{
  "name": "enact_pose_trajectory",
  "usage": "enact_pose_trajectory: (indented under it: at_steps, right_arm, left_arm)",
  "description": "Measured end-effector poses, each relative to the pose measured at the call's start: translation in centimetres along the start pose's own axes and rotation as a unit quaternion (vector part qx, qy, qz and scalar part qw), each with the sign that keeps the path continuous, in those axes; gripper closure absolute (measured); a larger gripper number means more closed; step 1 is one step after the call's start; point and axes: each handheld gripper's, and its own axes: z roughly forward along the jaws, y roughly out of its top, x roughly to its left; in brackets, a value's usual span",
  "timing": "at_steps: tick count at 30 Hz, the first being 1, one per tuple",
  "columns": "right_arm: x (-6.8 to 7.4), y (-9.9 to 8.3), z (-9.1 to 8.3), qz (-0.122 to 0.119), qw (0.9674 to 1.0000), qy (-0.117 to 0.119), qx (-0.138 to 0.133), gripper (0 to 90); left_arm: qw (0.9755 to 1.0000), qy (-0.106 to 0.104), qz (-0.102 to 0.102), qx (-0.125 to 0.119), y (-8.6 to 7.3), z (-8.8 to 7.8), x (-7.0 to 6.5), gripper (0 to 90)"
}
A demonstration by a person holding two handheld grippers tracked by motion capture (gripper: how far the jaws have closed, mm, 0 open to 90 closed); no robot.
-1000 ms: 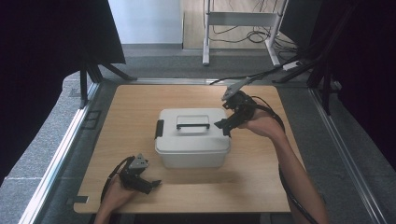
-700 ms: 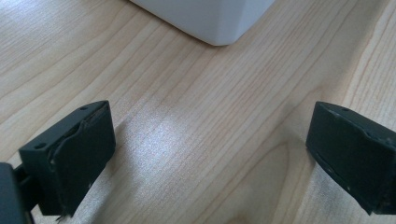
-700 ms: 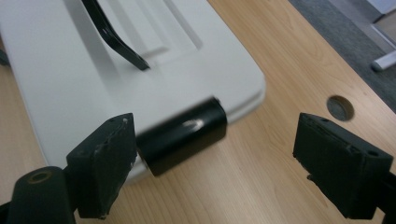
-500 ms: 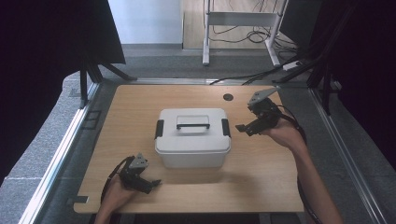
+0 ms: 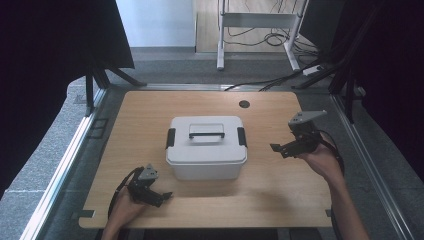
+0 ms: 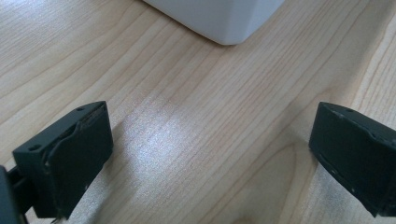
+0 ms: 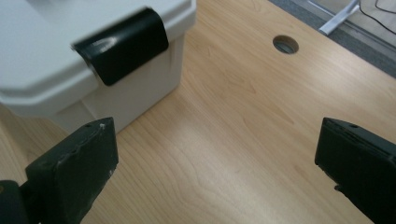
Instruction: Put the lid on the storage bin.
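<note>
The right gripper (image 5: 289, 145) hangs over the right part of the table (image 5: 150, 115), its jaws spread wide with nothing but bare wood between them; they have just been opening, and nothing sits in the gap. In the right gripper view its two black fingers (image 7: 74, 172) stand far apart, aimed toward the near right corner of the box (image 7: 70, 60). That box (image 5: 206, 147) sits in the middle of the table: a white, rounded rectangular container with a closed lid, a black latch (image 5: 242, 136) folded down on each short side, and a recessed carrying handle (image 5: 205, 131) lying flat in the top. The latch (image 7: 122, 44) on the right side is glossy black and hooks over the lid's edge. A second ago the right gripper was up against the box at that right latch; half a second ago it had drawn off to the right, and now it is farther right and nearer the person, well apart from the box. The left gripper (image 5: 161, 197) lies low near the front left of the table, just in front of the box's front left corner, jaws wide and empty, in the same place as in both earlier pictures. A round hole (image 5: 244, 104) lies in the table behind the box.
</note>
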Motion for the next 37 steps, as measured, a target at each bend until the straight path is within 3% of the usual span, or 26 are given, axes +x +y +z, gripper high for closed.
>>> enact_pose_trajectory:
  at_steps: [10,19,27,29,32,37]
  right_arm:
    - [2.0,-4.0,1.6,0.030,0.9994,-0.018,-0.009,0.0]
    - [4.7,-7.6,4.3,0.034,0.9992,-0.005,-0.021,0.0]
    - [6.8,-11.2,7.9,0.042,0.9991,0.000,0.005,0.0]
    - [7.1,-11.7,8.5,0.040,0.9990,-0.001,0.018,0.0]
    - [7.3,-12.2,9.1,0.059,0.9980,0.013,0.018,0.0]
    - [7.4,-12.2,9.1,0.060,0.9980,0.010,0.018,0.0]
  left_arm:
    - [1.0000,0.003,-0.003,-0.001,0.0,0.0,0.0,0.0]
    - [1.0000,0.004,-0.005,-0.001,0.0,0.0,0.0,0.0]
    - [1.0000,0.005,-0.006,-0.001,0.0,0.0,0.0,0.0]
    - [1.0000,0.005,-0.006,-0.001,0.0,0.0,-0.1,0.0]
    - [1.0000,0.006,-0.007,-0.001,0.0,0.0,-0.1,0.0]
    - [1.0000,0.007,-0.007,-0.001,-0.1,0.0,-0.1,0.0]
